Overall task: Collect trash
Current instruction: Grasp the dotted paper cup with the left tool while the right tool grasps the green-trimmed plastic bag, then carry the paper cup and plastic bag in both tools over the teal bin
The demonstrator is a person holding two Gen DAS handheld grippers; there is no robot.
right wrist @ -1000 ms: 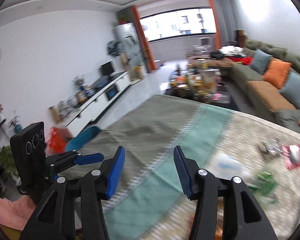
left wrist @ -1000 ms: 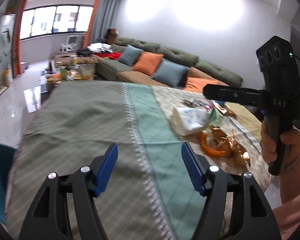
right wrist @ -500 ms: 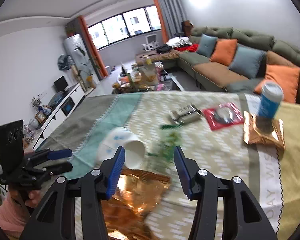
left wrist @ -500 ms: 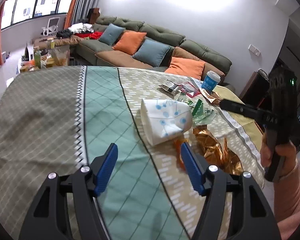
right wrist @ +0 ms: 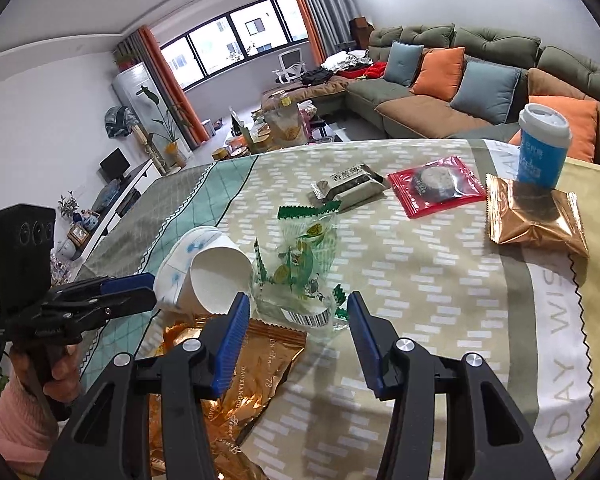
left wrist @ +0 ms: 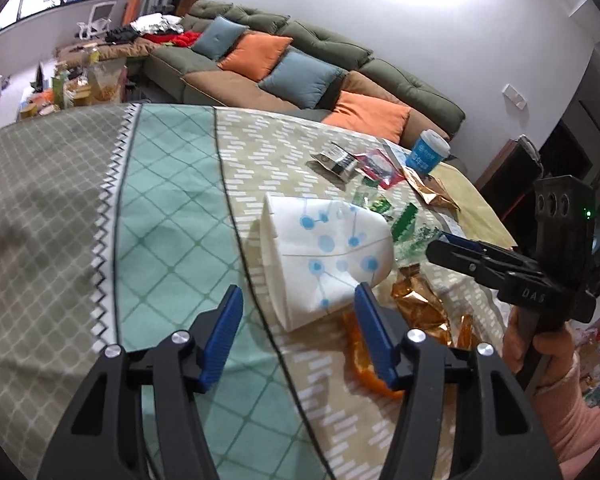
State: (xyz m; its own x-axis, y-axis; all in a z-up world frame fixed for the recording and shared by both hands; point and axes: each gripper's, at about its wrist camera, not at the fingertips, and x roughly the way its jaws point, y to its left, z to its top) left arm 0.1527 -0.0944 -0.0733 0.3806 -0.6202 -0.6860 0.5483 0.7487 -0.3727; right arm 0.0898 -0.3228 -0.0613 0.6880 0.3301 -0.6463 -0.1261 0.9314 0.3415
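A white paper cup with blue dots (left wrist: 324,252) lies on its side on the patterned tablecloth (left wrist: 160,208); it also shows in the right wrist view (right wrist: 208,276). My left gripper (left wrist: 296,320) is open and empty, just short of the cup. My right gripper (right wrist: 296,332) is open and empty above a clear green-printed wrapper (right wrist: 300,264) and a torn gold wrapper (right wrist: 256,364). Farther off lie a grey snack pack (right wrist: 348,184), a red packet (right wrist: 436,184), a gold packet (right wrist: 532,216) and an upright blue cup with a lid (right wrist: 542,148).
A green sofa with orange and blue cushions (left wrist: 292,64) runs behind the table. A cluttered coffee table (right wrist: 276,128) stands beyond the far edge. The table's right edge (right wrist: 596,320) is close to the gold packet.
Both grippers swung toward the trash pile and moved closer. The paper cup now sits right in front of the left gripper, and the green wrapper lies under the right one.
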